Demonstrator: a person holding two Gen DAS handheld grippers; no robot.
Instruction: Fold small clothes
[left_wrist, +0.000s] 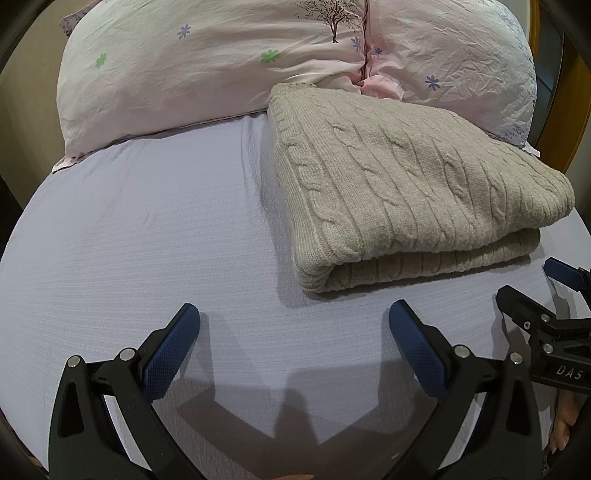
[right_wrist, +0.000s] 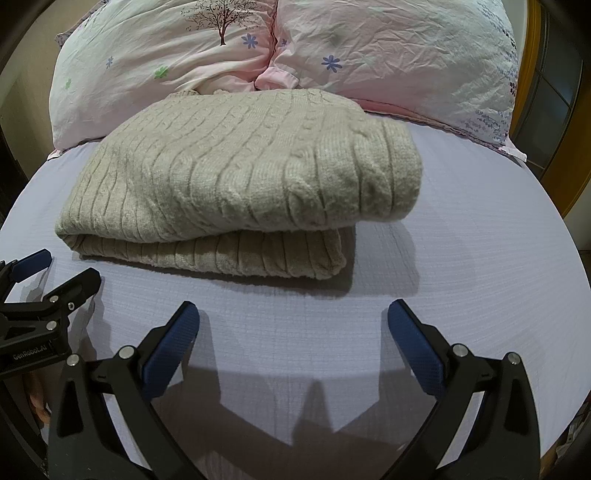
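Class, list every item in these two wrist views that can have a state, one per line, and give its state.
Beige cable-knit sweater: folded into layers, lying flat on the sheet, ungripped.
Left gripper: open, empty, short of the sweater.
Right gripper: open, empty, short of the sweater.
Pale pink floral pillows: wrinkled, side by side behind the sweater.
Lavender bed sheet: spread mostly smooth.
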